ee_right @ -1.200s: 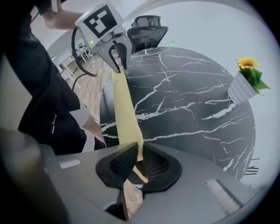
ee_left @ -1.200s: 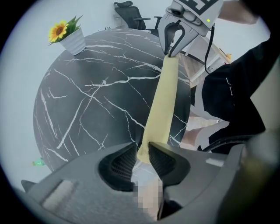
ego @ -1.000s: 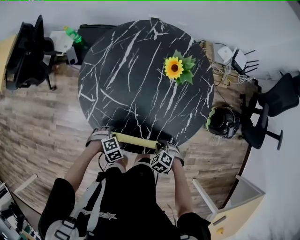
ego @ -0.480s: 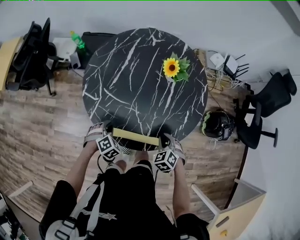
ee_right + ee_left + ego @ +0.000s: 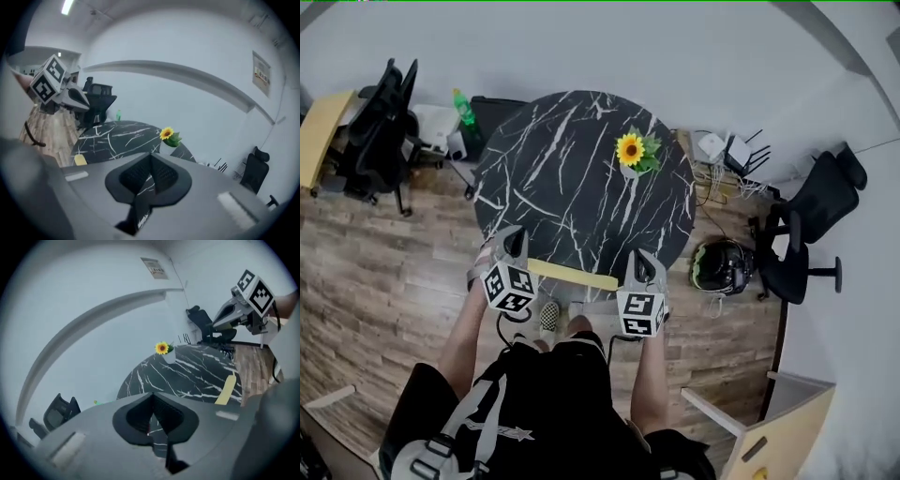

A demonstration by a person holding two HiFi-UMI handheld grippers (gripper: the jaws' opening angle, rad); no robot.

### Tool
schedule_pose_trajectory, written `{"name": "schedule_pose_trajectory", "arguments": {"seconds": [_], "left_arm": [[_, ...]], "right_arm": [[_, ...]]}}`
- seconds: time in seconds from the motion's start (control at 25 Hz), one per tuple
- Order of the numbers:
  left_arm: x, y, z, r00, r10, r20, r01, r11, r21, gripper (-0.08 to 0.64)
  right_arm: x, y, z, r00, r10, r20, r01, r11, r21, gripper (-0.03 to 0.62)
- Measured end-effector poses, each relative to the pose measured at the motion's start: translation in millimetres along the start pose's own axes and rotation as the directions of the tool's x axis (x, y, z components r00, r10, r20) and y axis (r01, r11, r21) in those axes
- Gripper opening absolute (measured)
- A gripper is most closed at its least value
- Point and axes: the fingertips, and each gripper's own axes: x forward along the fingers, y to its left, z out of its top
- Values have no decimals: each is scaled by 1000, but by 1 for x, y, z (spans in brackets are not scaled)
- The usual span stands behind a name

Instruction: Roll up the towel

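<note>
The yellow towel [image 5: 572,275] lies rolled into a thin roll along the near edge of the round black marble table [image 5: 562,178]. It also shows as a yellow strip [image 5: 226,389] in the left gripper view and as one yellow end [image 5: 80,160] in the right gripper view. My left gripper [image 5: 514,238] hangs above the roll's left end and my right gripper [image 5: 643,262] above its right end, both clear of it. Both sets of jaws have just been closing and now stand shut with nothing between them [image 5: 150,420] [image 5: 151,176].
A potted sunflower [image 5: 630,152] stands at the table's far right. A green bottle [image 5: 466,108] and a black office chair [image 5: 380,131] are at the far left on the floor. A dark helmet [image 5: 722,265] and another chair [image 5: 811,211] sit to the right.
Both grippers have let go of the towel roll, risen above the table edge and tipped forward with their jaws shut. The roll stays on the near edge.
</note>
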Motion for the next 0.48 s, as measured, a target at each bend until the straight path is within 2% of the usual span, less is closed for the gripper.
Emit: {"name": "schedule_pose_trajectory", "arguments": {"seconds": [0.08,0.24,0.4,0.48], "left_arm": [[-16,9,26,996,25,89,-20,998,-53,12],[-50,23,73,970,60,236,-25,989,-149,11],[-83,24,104,934,64,352,16,975,-221,9],[-94,22,111,922,56,384,41,970,-240,9]], "right_arm": [[-15,-9,30,996,-29,88,26,999,35,5],[-53,-21,78,969,-92,227,72,993,92,5],[-91,-24,99,940,-137,311,97,985,140,5],[-106,-23,101,929,-151,337,102,982,157,5]]}}
